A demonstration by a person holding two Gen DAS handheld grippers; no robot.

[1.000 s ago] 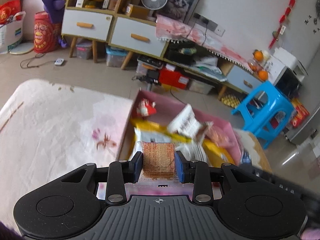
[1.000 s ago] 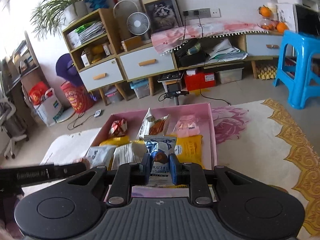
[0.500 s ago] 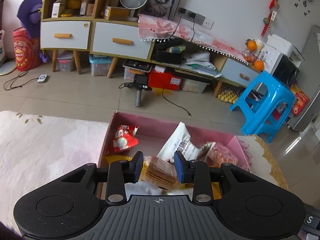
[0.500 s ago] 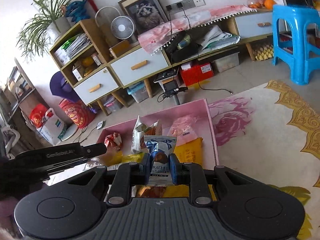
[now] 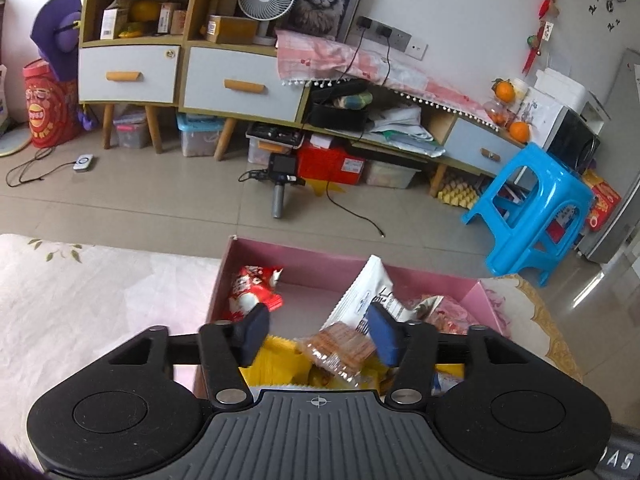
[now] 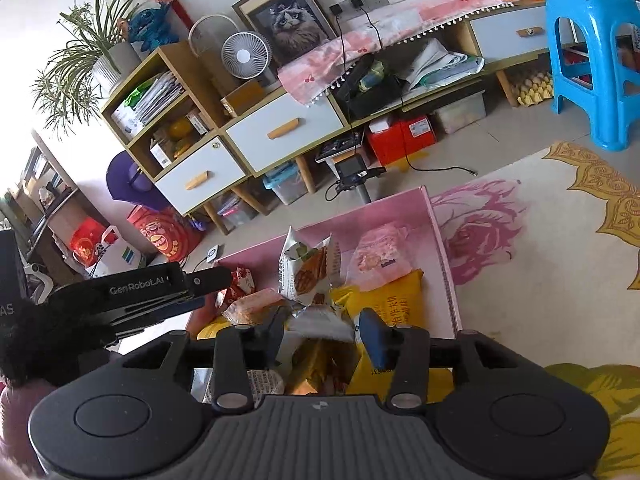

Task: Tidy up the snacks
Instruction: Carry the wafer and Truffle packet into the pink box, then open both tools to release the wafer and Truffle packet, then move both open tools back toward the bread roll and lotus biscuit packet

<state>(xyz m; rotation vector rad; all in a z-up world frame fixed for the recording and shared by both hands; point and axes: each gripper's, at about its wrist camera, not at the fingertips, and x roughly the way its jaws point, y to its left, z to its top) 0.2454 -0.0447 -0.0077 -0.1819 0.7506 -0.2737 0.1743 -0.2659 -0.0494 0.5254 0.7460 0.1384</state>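
A pale, soft rug (image 6: 540, 248) printed with a pink rose and gold scrollwork carries a shallow rectangular pink box (image 5: 304, 258) with thin matte walls, its long axis running across both views. Inside lies a heap of crinkled foil and plastic packets. A flat yellow bag (image 6: 390, 300) lies toward the box's right side. A white packet (image 5: 362, 294) leans up against the heap. A small red sachet (image 5: 250, 286) lies in the far left corner.

The left gripper (image 5: 316, 334) hangs over the box's near edge, its jaws opening. A clear-wrapped square wafer pack (image 5: 340, 346), ridged and orange-brown, sits tilted between the blue pads (image 5: 382, 334), close to the right one; contact is unclear.

The right gripper (image 6: 320, 334) hangs over the middle of the heap, jaws likewise opening, a blurred silvery-blue packet (image 6: 320, 322) loose between them.
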